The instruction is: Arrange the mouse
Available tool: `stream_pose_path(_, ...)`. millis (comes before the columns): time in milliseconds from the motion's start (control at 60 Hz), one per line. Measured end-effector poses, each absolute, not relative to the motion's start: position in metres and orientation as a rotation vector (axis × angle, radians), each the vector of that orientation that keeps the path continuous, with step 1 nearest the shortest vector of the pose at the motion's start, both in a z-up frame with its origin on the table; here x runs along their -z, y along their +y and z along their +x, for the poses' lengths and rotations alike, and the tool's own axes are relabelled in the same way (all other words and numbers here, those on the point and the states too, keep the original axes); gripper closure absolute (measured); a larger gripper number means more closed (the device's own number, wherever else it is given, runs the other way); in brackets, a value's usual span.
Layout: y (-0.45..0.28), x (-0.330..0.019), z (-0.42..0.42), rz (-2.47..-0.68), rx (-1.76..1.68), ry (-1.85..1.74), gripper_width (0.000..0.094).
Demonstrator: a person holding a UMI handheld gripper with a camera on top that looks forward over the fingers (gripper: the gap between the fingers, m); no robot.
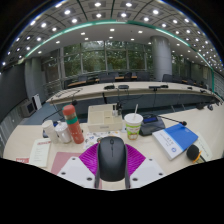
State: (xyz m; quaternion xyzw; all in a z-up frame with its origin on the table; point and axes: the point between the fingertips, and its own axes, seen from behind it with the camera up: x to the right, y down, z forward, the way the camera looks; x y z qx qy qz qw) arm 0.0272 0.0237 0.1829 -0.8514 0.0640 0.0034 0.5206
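Note:
A black computer mouse (111,158) sits between my gripper's (111,170) two fingers, its front pointing away from me. The magenta pads (90,160) press against both of its sides, so the gripper is shut on the mouse. It is held over the near edge of a light wooden table (150,150). I cannot see the mouse's underside or whether it touches the table.
Beyond the fingers, a red bottle (72,124) and a small white jar (61,131) stand to the left. A white paper cup (133,125) stands to the right, with a blue notebook (180,138) and a black round object (193,153). Papers (42,151) lie at left.

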Motion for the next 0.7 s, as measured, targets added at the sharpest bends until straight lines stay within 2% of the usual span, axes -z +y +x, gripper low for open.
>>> stream_pose_path(117,0.048,-0.163,-0.054,-2.080,-0.033,0.116,0.0595)
stream_pose_path(283,0.070,-0.091,-0.129,-2.168,-0.029,0.088,0.0594)
stream_pose_path(467,0.081,-0.021,-0.155,-2.248,0.005,0.089,0.0573)
stream_pose_path(633,0.074,0.009,-0.164,-2.311,-0.021,0.113,0.0443)
stream_pose_path(700,0.068,0.001,-0.166,-2.299,-0.038,0.105,0.0244)
